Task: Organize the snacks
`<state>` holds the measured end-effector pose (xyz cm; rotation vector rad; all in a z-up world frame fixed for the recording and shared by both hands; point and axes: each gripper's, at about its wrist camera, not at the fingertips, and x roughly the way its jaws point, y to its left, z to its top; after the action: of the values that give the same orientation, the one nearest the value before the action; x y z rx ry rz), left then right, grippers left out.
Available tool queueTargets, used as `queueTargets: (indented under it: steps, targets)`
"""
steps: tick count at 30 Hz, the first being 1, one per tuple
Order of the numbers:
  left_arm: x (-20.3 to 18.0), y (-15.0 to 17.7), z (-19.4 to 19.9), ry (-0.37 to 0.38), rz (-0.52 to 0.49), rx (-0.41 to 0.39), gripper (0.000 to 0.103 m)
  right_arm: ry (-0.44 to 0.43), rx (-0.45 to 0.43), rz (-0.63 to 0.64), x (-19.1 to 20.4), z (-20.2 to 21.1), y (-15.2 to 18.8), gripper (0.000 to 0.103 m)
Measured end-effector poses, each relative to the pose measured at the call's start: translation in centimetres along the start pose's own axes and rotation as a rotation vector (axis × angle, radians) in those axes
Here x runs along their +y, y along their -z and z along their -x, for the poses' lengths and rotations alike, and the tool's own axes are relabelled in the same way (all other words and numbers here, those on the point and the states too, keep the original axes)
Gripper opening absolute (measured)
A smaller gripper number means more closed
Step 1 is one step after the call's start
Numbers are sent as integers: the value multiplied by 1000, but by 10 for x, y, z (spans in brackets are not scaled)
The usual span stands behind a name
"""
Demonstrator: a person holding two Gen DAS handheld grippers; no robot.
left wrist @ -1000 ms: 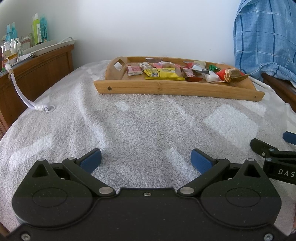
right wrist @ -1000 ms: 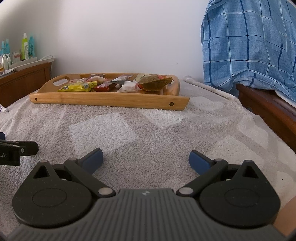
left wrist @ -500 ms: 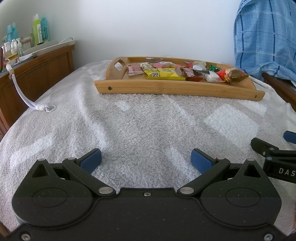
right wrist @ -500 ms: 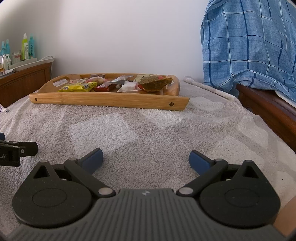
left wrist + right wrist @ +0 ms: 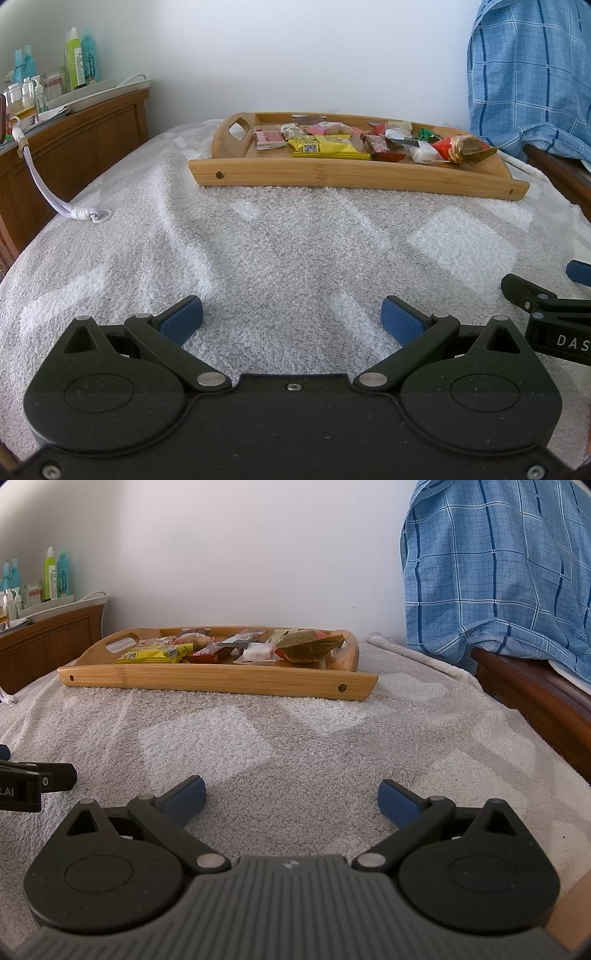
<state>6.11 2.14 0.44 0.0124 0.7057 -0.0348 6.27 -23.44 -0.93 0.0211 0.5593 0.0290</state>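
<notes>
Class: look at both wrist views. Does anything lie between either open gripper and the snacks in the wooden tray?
Only the tray's near wall. The towel between the left gripper, right gripper and the snacks is bare.

We count one wooden tray [image 5: 332, 177] ahead of the jaws, holding roughly a dozen snack packets [image 5: 328, 147], one of them yellow; one white cord [image 5: 55, 192]; one blue checked cloth [image 5: 498, 572].

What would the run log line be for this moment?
left claw: open, empty | right claw: open, empty | both low over towel | snacks piled in wooden tray ahead | stage: untouched
</notes>
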Motion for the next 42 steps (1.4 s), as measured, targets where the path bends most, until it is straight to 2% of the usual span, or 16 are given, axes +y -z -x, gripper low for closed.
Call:
queueTargets:
  steps: [42]
  targets:
    - [0, -2, -2, -4, 2, 16, 103, 1, -1, 0, 0, 1, 0, 103]
